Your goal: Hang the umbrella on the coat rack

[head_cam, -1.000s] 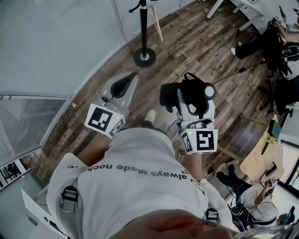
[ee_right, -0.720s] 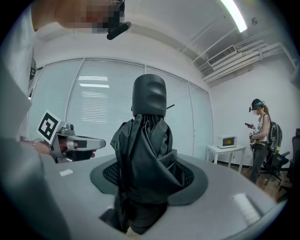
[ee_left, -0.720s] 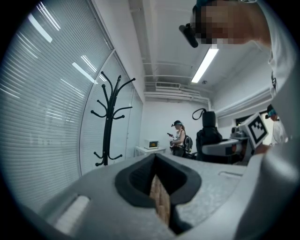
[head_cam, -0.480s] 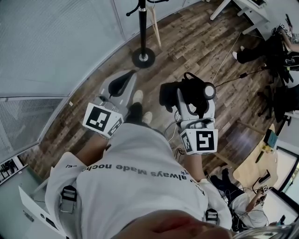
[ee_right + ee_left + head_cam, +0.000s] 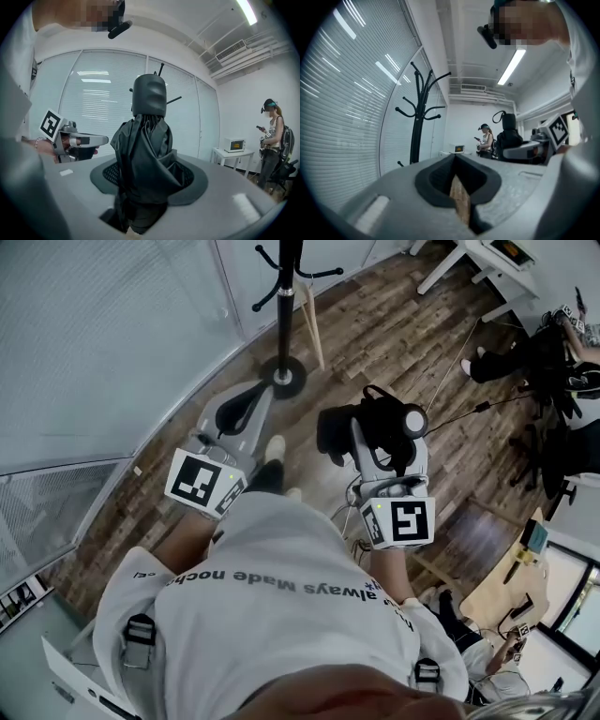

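We held the folded umbrella (image 5: 146, 150) upright in the right gripper (image 5: 146, 190), its jaws closed on the bunched black canopy below the stubby handle (image 5: 149, 96). The left gripper (image 5: 457, 187) had its jaws drawn together with nothing between them, only floor showing through the sliver. The coat rack (image 5: 284, 315) stood ahead and a little to the left, well apart from the umbrella.

We judged the umbrella light and compact, but soft where we gripped it. The slick fabric folds could give or slide over the ribs inside, so the hold looked secure rather than rigid. The handle seemed the stiff part. The thin strap loop (image 5: 498, 111) at its top looked limp and likely to flop. To hang it, we reckoned that loop or the handle was the place to work with, perhaps with the free left gripper spreading the loop over a hook.
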`<state>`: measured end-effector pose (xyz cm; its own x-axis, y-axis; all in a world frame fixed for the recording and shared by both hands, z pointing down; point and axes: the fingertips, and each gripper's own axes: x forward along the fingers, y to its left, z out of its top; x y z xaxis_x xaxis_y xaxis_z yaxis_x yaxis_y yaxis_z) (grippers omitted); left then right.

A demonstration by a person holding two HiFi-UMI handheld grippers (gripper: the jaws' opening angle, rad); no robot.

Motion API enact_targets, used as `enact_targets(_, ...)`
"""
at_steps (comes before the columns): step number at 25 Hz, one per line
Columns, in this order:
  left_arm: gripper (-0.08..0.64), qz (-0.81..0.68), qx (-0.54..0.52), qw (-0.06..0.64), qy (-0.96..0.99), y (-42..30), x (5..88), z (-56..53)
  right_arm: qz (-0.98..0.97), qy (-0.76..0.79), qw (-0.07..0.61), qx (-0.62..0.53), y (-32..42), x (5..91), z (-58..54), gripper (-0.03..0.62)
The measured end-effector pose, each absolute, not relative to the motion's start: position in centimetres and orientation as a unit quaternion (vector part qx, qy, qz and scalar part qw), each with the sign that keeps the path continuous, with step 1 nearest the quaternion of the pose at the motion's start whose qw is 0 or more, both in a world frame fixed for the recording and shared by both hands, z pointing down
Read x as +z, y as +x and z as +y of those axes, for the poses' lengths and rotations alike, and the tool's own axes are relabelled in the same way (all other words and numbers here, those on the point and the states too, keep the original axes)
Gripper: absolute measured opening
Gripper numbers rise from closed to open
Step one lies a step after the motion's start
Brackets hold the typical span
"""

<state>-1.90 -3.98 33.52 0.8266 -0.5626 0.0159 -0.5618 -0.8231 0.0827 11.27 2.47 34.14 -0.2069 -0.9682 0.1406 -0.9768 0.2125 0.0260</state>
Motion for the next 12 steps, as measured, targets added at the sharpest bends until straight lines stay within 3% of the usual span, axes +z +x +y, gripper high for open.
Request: enact_targets(12, 0.002, -0.293, -0.012, 0.037, 0.955, -3.2, 32.2, -17.3, -0.772, 0.631, 0.064, 0.036, 10.4, 33.1, -10.8, 0.233)
